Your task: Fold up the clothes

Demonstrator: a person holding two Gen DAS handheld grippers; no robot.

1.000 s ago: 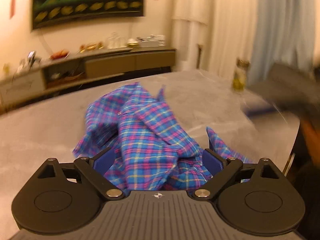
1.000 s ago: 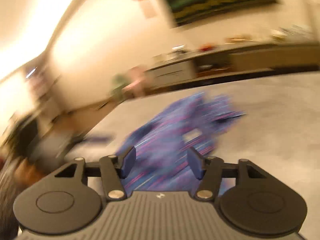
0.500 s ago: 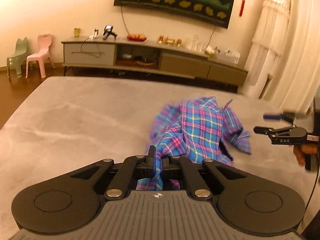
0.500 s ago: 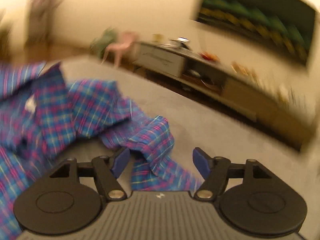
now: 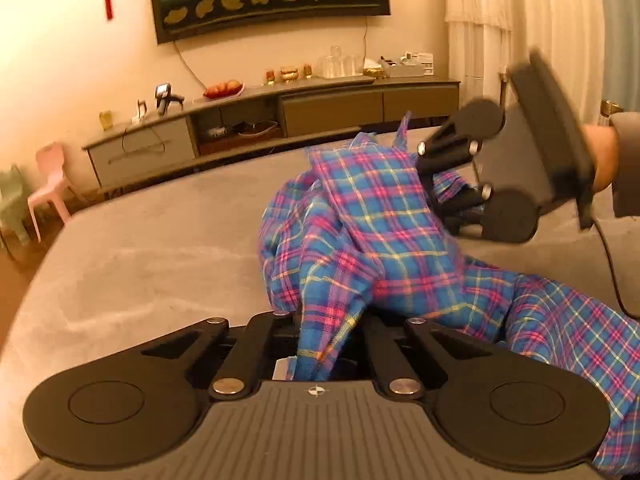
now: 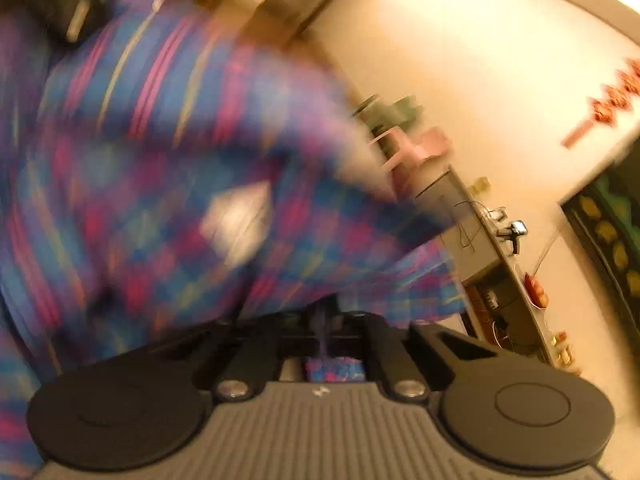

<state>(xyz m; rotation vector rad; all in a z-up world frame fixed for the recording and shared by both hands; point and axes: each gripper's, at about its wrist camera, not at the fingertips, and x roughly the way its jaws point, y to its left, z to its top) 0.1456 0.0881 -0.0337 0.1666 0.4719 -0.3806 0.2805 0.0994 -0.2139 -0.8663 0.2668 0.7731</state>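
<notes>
Plaid shirt (image 5: 372, 216) bunched and raised over grey table (image 5: 152, 256), one fold clamped in closed left gripper (image 5: 326, 332), another edge pinched by closed right gripper (image 6: 326, 330), right view blurred.

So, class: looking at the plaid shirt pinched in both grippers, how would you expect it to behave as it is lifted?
Probably floppy: the plaid shirt droops in soft folds between the left gripper and the right gripper. Likely light, since narrow pinches seem to hold up bunched cloth. It may swing or slip, as the right wrist view shows it blurred.
</notes>
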